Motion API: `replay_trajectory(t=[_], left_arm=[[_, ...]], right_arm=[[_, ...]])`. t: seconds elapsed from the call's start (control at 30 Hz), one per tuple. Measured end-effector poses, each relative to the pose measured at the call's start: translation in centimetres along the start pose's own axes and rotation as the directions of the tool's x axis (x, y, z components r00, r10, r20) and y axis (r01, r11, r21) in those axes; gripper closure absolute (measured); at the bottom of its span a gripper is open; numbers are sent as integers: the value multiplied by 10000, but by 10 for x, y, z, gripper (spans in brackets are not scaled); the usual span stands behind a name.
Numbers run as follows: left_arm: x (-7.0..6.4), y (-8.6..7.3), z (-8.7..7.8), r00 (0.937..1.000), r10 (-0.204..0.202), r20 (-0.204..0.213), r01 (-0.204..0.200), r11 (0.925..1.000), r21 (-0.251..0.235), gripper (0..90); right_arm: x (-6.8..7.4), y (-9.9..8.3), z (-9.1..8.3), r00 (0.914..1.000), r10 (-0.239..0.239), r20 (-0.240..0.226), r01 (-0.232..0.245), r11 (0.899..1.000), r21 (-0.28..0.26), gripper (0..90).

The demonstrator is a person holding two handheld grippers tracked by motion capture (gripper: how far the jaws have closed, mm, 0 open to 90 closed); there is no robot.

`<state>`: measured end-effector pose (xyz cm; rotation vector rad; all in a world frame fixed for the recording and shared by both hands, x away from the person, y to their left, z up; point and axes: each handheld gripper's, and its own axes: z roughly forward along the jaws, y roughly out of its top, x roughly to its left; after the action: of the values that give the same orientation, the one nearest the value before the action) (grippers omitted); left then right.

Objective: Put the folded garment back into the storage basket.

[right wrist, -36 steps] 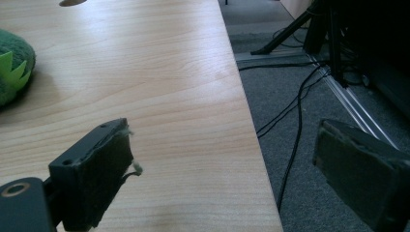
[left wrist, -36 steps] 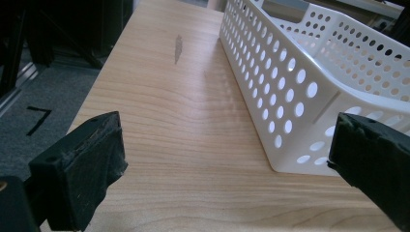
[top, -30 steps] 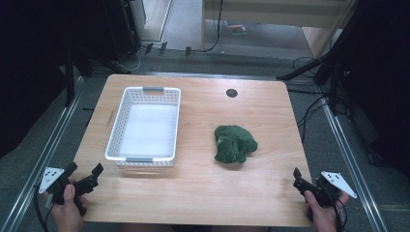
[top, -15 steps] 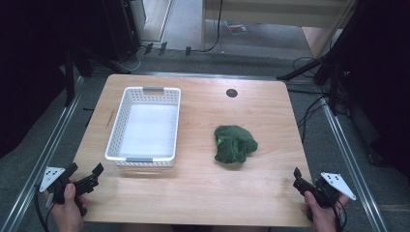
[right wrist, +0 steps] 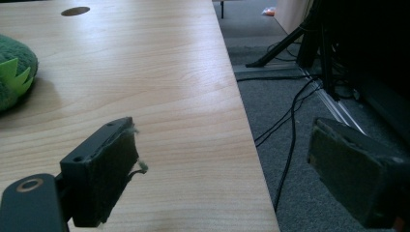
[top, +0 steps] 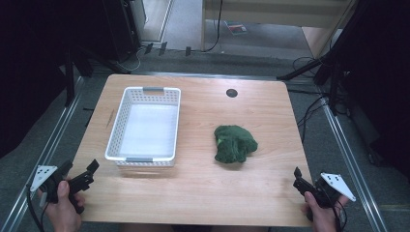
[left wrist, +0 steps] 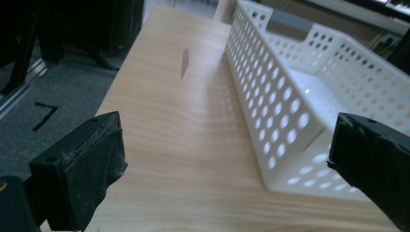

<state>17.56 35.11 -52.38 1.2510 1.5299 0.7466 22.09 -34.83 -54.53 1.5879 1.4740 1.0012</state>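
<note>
In the high view we hold the left gripper at the lower left corner of the frame, over the near left corner of the table, and the right gripper at the lower right, at the table's near right edge. Both sets of jaws are spread wide with nothing between them.

The green plush toy lies on the bare wood right of centre in the high view, apart from both grippers and closer to the right one. In the right gripper view it peeks in at the upper left edge of the frame, with a lighter green patch on it.

The white basket sits left of centre in the high view, well apart from the toy. In the left gripper view its perforated wall runs along the right half of the frame, just ahead of the spread jaws.

A dark round hole marks the table near its far edge.
</note>
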Motion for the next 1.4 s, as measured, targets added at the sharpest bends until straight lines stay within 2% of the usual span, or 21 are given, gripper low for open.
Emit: replay_trajectory(t=[0.33, 0.4, 0.67, 0.7, 0.77, 0.93, 0.97, 1.03, 1.07, 1.1, 1.13, 1.4], left_arm=[[-32, 19, -1, 9989, 370, 291, -377, 9990, 244, 0], [-41, 23, 0, 9984, 337, 446, -351, 9989, 325, 0], [-77, 34, 11, 9907, 720, 1150, -790, 9952, 575, 0], [-77, 34, 11, 9907, 720, 1150, -790, 9952, 575, 0], [-89, 37, 17, 9875, 842, 1335, -931, 9937, 623, 0], [-111, 41, 28, 9807, 984, 1688, -1126, 9907, 766, 0], [-111, 41, 28, 9807, 984, 1688, -1126, 9907, 766, 0], [-125, 42, 34, 9753, 1093, 1917, -1274, 9882, 849, 0], [-125, 42, 34, 9753, 1093, 1917, -1274, 9882, 849, 0], [-134, 44, 38, 9707, 1205, 2079, -1413, 9861, 879, 0], [-139, 44, 40, 9687, 1218, 2165, -1437, 9857, 883, 0], [-169, 36, 55, 9552, 1283, 2665, -1622, 9807, 1093, 0]], right_arm=[[1, 0, -1, 9999, -122, -53, 122, 9999, -61, 81], [1, 0, -1, 10000, -85, -35, 85, 10000, -45, 77], [0, 0, 0, 10000, -33, -52, 33, 10000, -18, 64], [0, 0, 0, 10000, -33, -52, 33, 10000, -18, 64], [0, 0, 0, 10000, -61, -25, 61, 10000, 23, 62], [0, 0, 0, 10000, -67, -31, 67, 10000, 18, 58], [0, 0, 0, 10000, -67, -31, 67, 10000, 18, 58], [0, 0, 0, 10000, -24, -45, 24, 10000, 18, 53], [0, 0, 0, 10000, -27, -44, 27, 10000, 22, 53], [0, 0, 0, 10000, -40, -37, 40, 10000, 26, 53], [0, 0, 0, 10000, -55, -43, 55, 10000, 27, 53], [0, 0, 0, 10000, -30, -94, 30, 10000, 16, 52]])
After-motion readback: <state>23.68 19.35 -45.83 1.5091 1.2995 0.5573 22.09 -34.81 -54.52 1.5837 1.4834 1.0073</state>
